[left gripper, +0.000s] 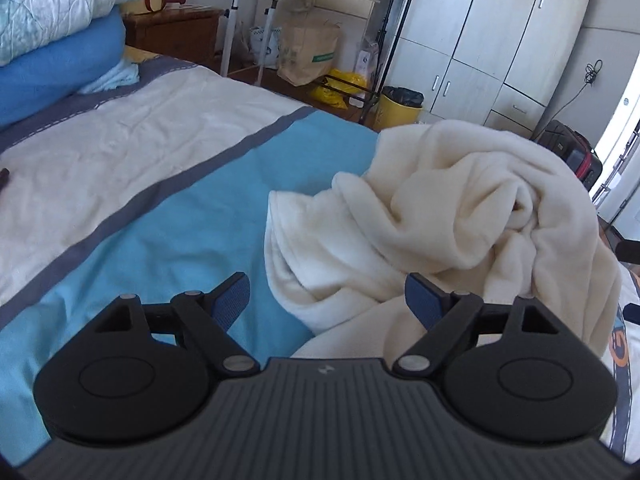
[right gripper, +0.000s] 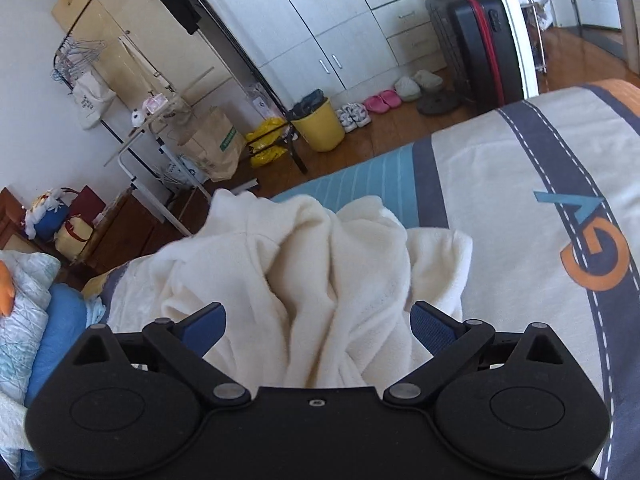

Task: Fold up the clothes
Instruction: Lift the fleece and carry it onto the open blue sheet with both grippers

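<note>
Your left tongs (left gripper: pixel 326 300) are spread wide with nothing between them; the 2 blue pads (left gripper: pixel 232 300) sit well apart, one over the blue part of the bedspread (left gripper: pixel 160 248), the other over the edge of the cream fleece garment (left gripper: pixel 460 216). That garment lies crumpled in a loose heap on the bed, bunched into thick folds, to the right of your left tongs and partly under them.

Your right tongs (right gripper: pixel 318 326) are also released, jaws wide, empty. They hang directly over the same cream fleece garment (right gripper: pixel 320 264), which fills the gap between the blue pads (right gripper: pixel 434 330) from this view; whether either pad touches the cloth cannot be told.

The bedspread (right gripper: pixel 500 208) beneath is white and blue with dark grey stripes. Beyond the bed stand a yellow bin (right gripper: pixel 322 126), a brown paper bag (right gripper: pixel 214 146), a black suitcase (right gripper: pixel 478 40) and white wardrobes (left gripper: pixel 500 28).
</note>
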